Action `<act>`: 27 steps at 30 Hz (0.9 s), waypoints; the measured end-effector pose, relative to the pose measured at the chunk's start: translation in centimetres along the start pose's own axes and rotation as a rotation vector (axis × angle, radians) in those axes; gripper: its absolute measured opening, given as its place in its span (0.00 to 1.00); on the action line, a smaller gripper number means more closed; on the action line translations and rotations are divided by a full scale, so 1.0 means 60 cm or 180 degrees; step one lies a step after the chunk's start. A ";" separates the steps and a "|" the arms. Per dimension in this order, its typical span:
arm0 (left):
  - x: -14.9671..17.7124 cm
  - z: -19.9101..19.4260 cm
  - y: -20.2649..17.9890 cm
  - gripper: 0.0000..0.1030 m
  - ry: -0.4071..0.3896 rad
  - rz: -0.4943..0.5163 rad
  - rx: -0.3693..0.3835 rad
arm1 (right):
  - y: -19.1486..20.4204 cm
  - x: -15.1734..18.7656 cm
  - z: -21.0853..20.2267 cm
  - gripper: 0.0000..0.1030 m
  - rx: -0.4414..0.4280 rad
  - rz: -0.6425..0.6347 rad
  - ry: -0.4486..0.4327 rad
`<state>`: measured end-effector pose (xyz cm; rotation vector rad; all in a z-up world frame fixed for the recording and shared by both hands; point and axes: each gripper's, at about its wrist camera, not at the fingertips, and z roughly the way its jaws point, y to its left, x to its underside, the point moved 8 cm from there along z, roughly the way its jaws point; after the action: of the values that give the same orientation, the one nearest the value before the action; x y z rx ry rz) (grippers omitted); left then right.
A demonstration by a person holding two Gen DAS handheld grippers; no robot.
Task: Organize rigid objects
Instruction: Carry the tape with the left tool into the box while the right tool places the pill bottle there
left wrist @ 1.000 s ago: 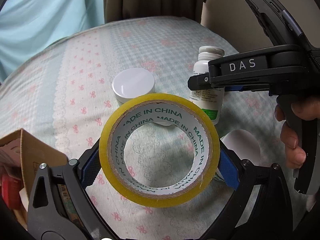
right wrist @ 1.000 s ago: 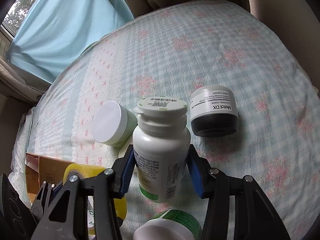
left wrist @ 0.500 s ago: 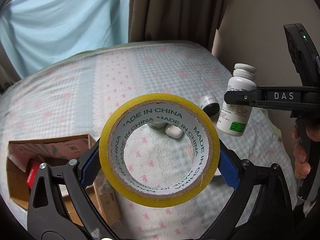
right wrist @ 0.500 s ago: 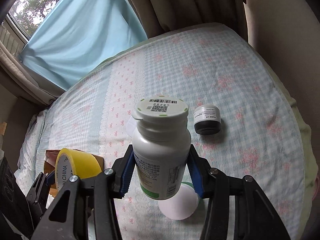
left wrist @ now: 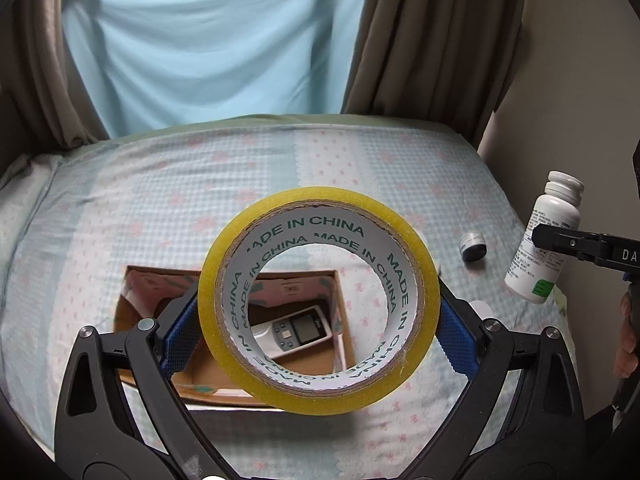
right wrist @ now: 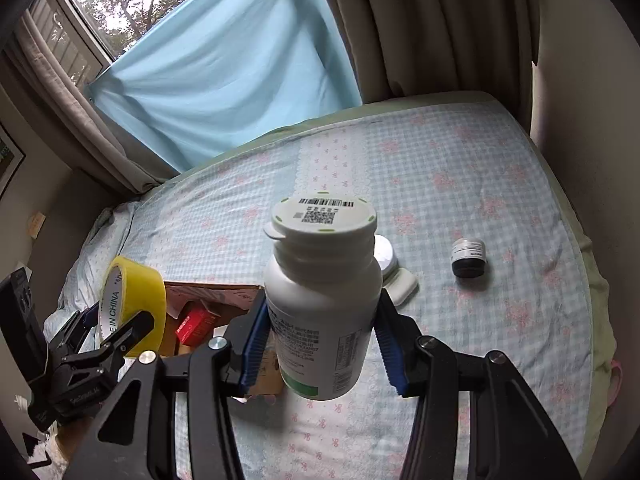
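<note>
My left gripper (left wrist: 318, 326) is shut on a yellow tape roll (left wrist: 240, 344) and holds it above an open cardboard box (left wrist: 132, 292); the roll also shows in the right wrist view (right wrist: 148, 300). My right gripper (right wrist: 320, 336) is shut on a white pill bottle (right wrist: 324, 300) and holds it high above the bed, just right of the box (right wrist: 208, 292). The bottle also shows in the left wrist view (left wrist: 546, 240), at the far right.
In the box lie a white remote (left wrist: 292, 330) and a red packet (right wrist: 196, 322). On the checked bedspread (right wrist: 460, 160) lie a small dark jar (right wrist: 468, 258), a white jar (right wrist: 383, 254) and a white case (right wrist: 404, 286). Curtains and a wall stand behind.
Both grippers have risen well above the bed with their loads. The left one has moved left over the box, which now shows through the tape roll.
</note>
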<state>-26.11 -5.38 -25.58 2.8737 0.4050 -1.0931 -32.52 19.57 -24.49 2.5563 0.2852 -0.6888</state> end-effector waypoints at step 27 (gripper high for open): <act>0.119 0.117 0.326 0.94 0.0625 0.0036 0.0025 | 0.248 0.126 0.258 0.45 0.0044 0.0093 0.0462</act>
<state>-20.54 -23.52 -36.61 2.9967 0.3924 -0.8149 -27.93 -0.39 -34.39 2.6230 0.2911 -0.4968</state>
